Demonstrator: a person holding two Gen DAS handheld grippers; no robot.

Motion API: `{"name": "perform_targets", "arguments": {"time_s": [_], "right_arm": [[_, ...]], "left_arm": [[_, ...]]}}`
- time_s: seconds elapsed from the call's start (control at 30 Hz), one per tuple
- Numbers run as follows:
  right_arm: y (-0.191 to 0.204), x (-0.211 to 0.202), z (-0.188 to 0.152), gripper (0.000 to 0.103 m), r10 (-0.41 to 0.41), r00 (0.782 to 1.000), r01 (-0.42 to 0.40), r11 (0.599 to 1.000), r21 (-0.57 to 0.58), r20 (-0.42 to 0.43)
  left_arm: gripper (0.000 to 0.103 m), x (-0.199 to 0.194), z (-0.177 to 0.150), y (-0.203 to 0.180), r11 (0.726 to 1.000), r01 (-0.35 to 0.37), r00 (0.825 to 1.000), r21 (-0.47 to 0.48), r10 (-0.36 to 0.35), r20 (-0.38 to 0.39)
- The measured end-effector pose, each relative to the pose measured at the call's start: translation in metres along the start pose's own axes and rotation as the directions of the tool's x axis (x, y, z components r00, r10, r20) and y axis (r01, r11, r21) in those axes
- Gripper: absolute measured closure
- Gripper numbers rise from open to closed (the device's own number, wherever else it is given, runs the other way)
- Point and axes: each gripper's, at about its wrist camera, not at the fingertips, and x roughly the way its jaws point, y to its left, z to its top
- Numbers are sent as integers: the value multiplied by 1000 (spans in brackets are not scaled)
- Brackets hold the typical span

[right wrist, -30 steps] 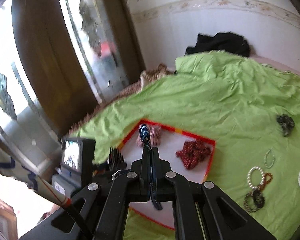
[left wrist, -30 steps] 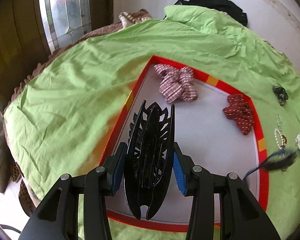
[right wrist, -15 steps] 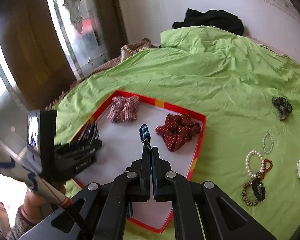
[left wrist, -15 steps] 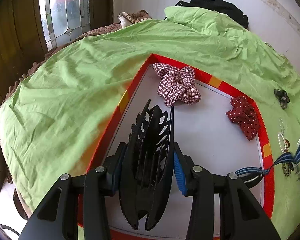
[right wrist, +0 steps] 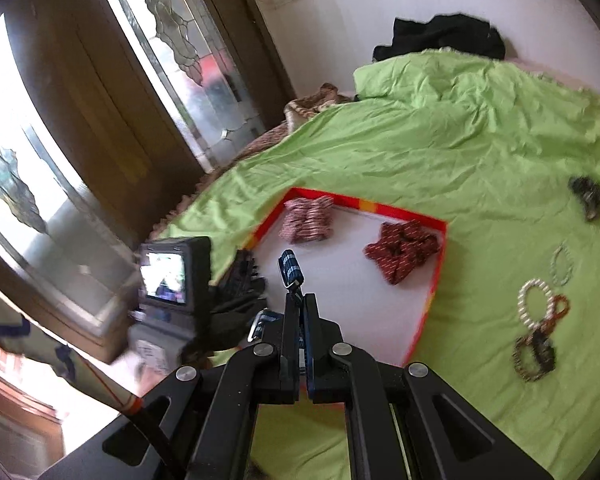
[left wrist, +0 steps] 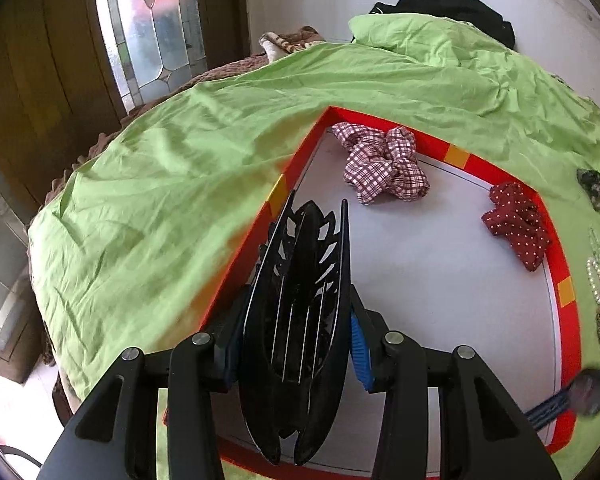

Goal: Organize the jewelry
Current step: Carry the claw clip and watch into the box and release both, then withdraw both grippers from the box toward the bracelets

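My left gripper [left wrist: 298, 332] is shut on a large black claw hair clip [left wrist: 300, 320] and holds it upright over the near left part of the red-rimmed white tray [left wrist: 300, 152]. In the tray lie a checked scrunchie [left wrist: 384, 164] and a red dotted scrunchie [left wrist: 516, 224]. My right gripper [right wrist: 302, 308] is shut on a blue striped band [right wrist: 290, 270], whose end sticks up past the fingertips above the tray's [right wrist: 440, 264] near side. The band [left wrist: 552, 404] shows blurred by the tray's near right corner. The claw clip [right wrist: 240, 276] appears left of it.
The tray sits on a green bedsheet [left wrist: 160, 208]. Right of it lie bead bracelets [right wrist: 534, 300], dark bracelets [right wrist: 536, 354], a clear bracelet [right wrist: 562, 264] and a dark clip [right wrist: 588, 196]. A black garment [right wrist: 444, 36] lies by the wall. Glass doors [right wrist: 172, 40] stand left.
The right gripper with the striped band swung over the tray and back, ending lower by the tray's near right corner. The left gripper kept its grip on the claw clip and tilted slightly.
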Motion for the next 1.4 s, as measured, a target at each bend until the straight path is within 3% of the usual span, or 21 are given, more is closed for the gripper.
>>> {"name": "perform_targets", "arguments": {"time_s": [0.17,0.27,0.43,0.73,0.83,0.93,1.0,1.07,1.27,1.4], "right_arm": [[5,1,-2,100,68,997,-68,998,2,-24],[-8,23,-6,100,-1,998,0,1000,-13,-64],[-53,66,-6,100,-95,986,104,992,65,-136],[-78,94,2,100,-206,972,207,978,3,-115],[-82,110,4,99,-257,959,255,966,-32,-118],[-92,120,4,91,-293,948,291,956,-34,-125],[-97,119,4,56,-291,949,291,956,-18,-121],[-101,111,5,43,-295,952,296,955,4,-87],[-104,83,8,43,-297,955,297,954,25,-27],[-106,71,-5,43,-305,952,305,952,25,-27]], "left_arm": [[61,2,0,1,1000,-5,1000,3,5,-1],[61,2,-1,-1,1000,-16,1000,10,16,1],[61,2,-2,-5,999,-25,1000,21,25,8],[60,3,-3,-13,998,-37,998,51,35,48],[53,3,-4,-14,998,-40,998,54,37,58],[50,3,-4,-11,999,-24,998,43,21,59],[50,1,-4,-11,999,-16,998,41,13,68],[46,-2,-4,-10,999,-3,996,37,0,85],[30,-22,-3,-9,999,30,983,23,-33,181],[27,-28,-2,-4,1000,27,975,-3,-26,219]]}}
